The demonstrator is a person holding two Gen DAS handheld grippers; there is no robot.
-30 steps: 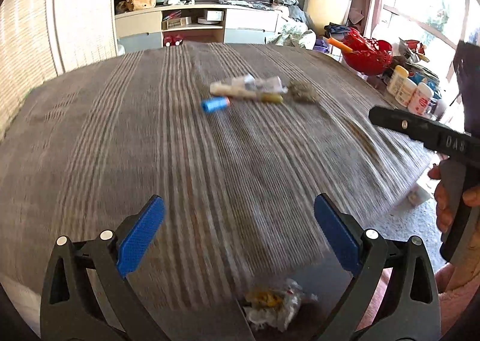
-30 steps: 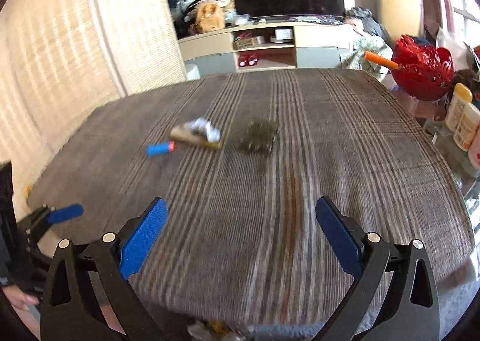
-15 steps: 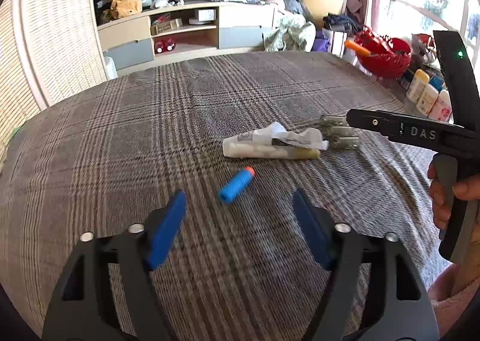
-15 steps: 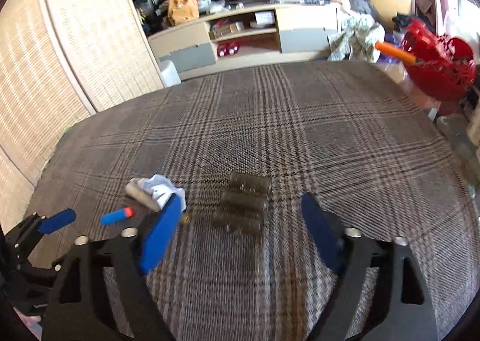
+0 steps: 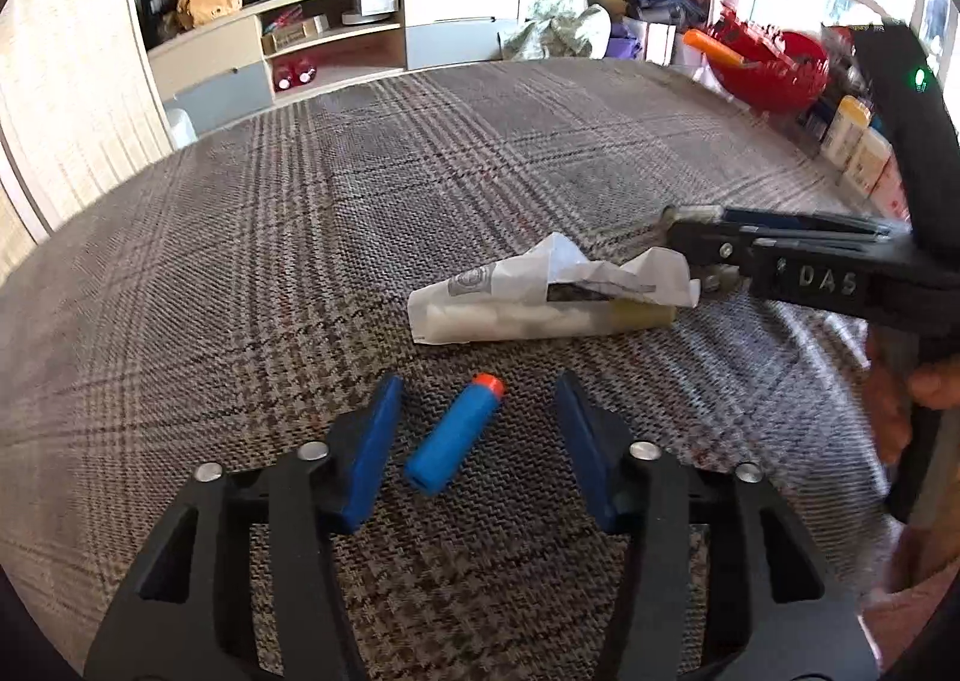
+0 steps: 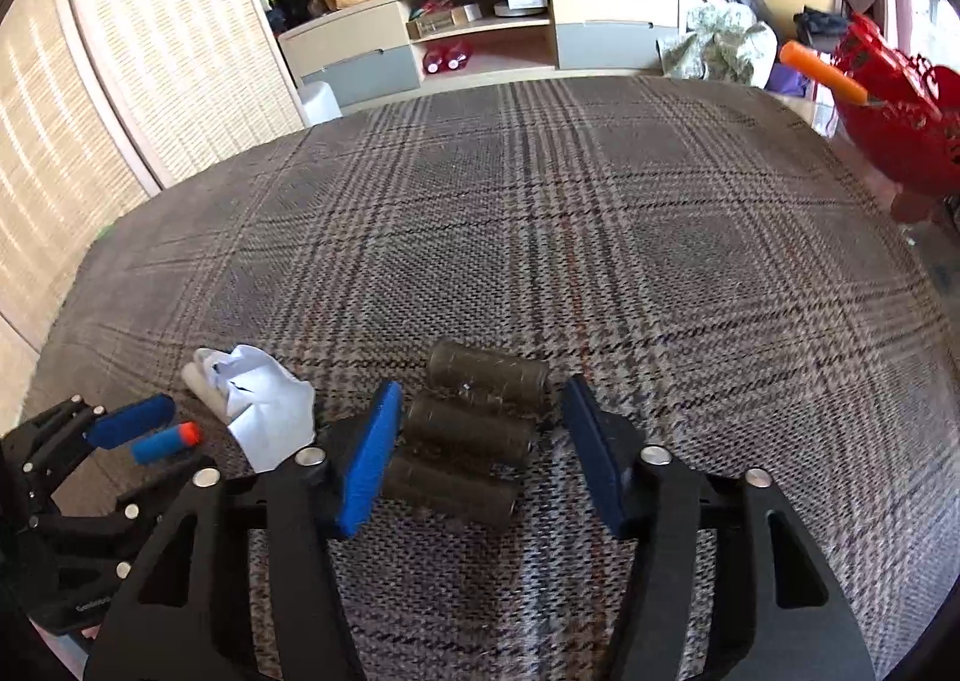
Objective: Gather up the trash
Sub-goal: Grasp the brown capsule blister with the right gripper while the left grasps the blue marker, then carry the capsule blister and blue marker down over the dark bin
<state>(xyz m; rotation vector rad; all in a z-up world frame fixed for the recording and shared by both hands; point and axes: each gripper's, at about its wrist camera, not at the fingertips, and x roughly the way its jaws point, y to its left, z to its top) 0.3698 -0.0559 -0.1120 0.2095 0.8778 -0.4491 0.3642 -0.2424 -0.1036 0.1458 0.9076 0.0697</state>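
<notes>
A blue foam dart with an orange tip [image 5: 454, 434] lies on the plaid cloth between the open jaws of my left gripper [image 5: 477, 444], untouched. It also shows in the right wrist view [image 6: 165, 443]. Beyond it lies a crumpled white paper wrapper [image 5: 540, 297], also seen in the right wrist view [image 6: 258, 411]. My right gripper [image 6: 480, 444] is open, its jaws on either side of a dark strip of three plastic cylinders [image 6: 474, 432]. The right gripper's body reaches in from the right in the left wrist view [image 5: 780, 261].
The plaid-covered surface [image 6: 570, 237] stretches back to a TV cabinet [image 6: 480, 39]. A red basket with an orange stick [image 6: 888, 111] stands at the right edge. Bottles [image 5: 858, 147] stand at the far right. A wicker screen [image 6: 120, 81] is on the left.
Both grippers have moved forward and down onto the cloth. The left one now straddles the blue dart; the right one straddles the dark cylinder strip. Both have narrowed somewhat.
</notes>
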